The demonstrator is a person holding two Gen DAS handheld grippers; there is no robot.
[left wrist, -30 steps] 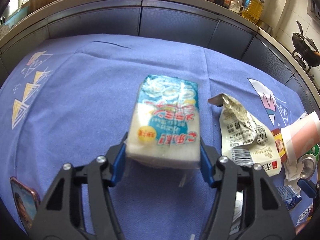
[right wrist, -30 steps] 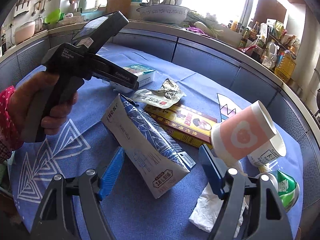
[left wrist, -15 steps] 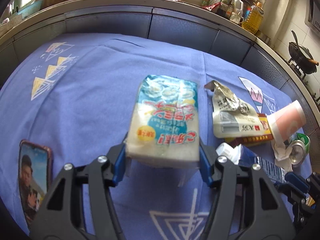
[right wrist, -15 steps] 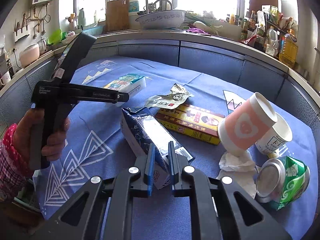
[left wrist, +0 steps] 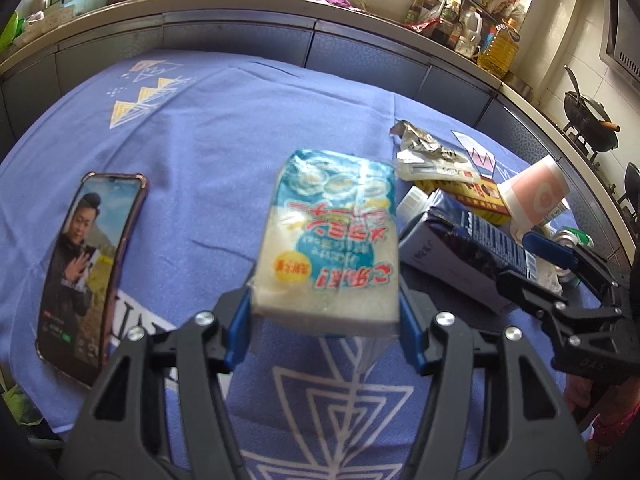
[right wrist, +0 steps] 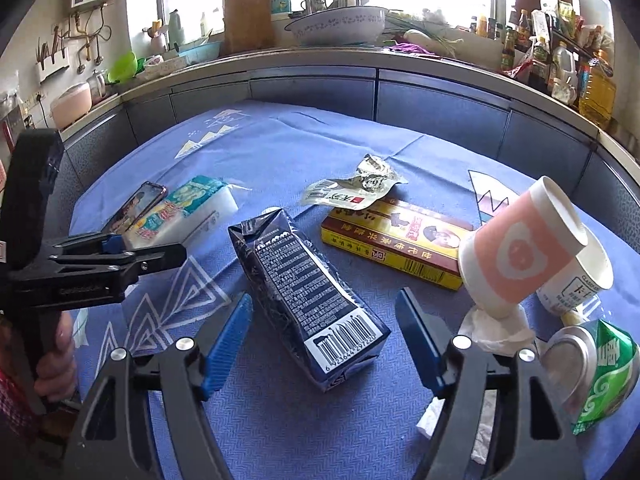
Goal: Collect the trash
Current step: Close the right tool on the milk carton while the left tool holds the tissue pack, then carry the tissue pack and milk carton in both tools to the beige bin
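My left gripper is shut on a wrapped white sponge pack with blue and red print, held above the blue tablecloth. The pack also shows in the right wrist view. My right gripper is open, its blue fingers either side of a dark blue milk carton lying on the cloth; I cannot tell if they touch it. The carton also shows in the left wrist view.
A phone lies at the left. Right of the carton lie a crumpled foil wrapper, a yellow box, a pink paper cup, a white cup, tissue and a crushed green can.
My left gripper has pulled back and left with the sponge pack, so the phone is in fuller view. My right gripper has opened from shut and now straddles the milk carton.
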